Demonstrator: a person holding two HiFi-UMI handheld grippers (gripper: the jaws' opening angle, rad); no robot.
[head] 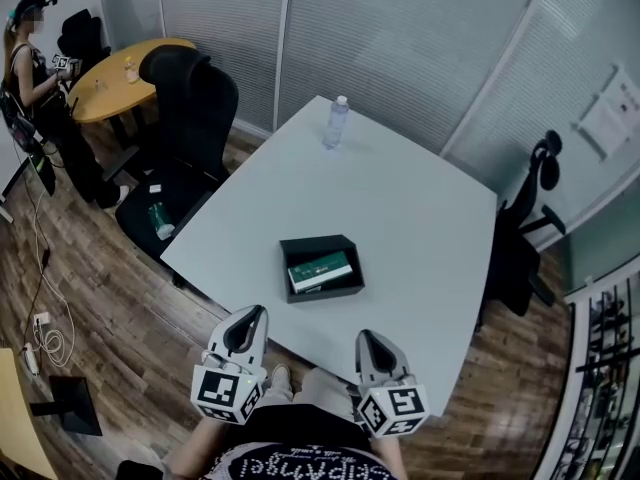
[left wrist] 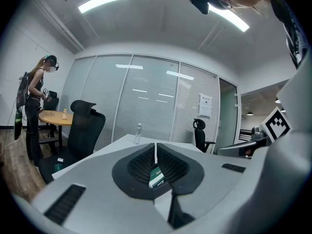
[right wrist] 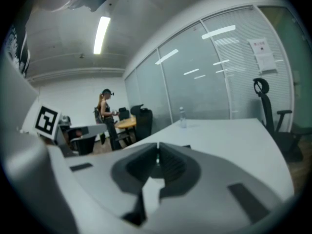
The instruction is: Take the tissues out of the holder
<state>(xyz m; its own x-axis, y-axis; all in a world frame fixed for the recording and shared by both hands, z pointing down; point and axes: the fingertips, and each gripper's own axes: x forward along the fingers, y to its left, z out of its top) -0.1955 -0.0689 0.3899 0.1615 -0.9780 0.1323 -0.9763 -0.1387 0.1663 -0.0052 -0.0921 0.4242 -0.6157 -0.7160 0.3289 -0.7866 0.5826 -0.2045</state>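
In the lower left of the head view, the grey left claw [head: 254, 314] was closed on nothing, short of the near edge of the white square bench [head: 430, 208]. In its own view the jaws met, with the green pack showing only beyond them. At centre frame, just above both claws, the black rectangular open-topped holder [head: 318, 240] sat on the bench with the green-and-white tissue pack [head: 320, 271] lying flat inside it. At lower right, the grey right claw [head: 366, 338] was closed and empty too.

The likely trouble was a closed claw reaching in and only shoving the light holder across the smooth bench. Jaws opened late could also catch the holder's wall instead of the pack. If only one claw worked, the holder might lift with the tissues.

Counted: two claws, one holder, one tissue pack visible, one clear plastic bottle [head: 337, 121] at the bench's far edge, and two black office chairs beside the bench.
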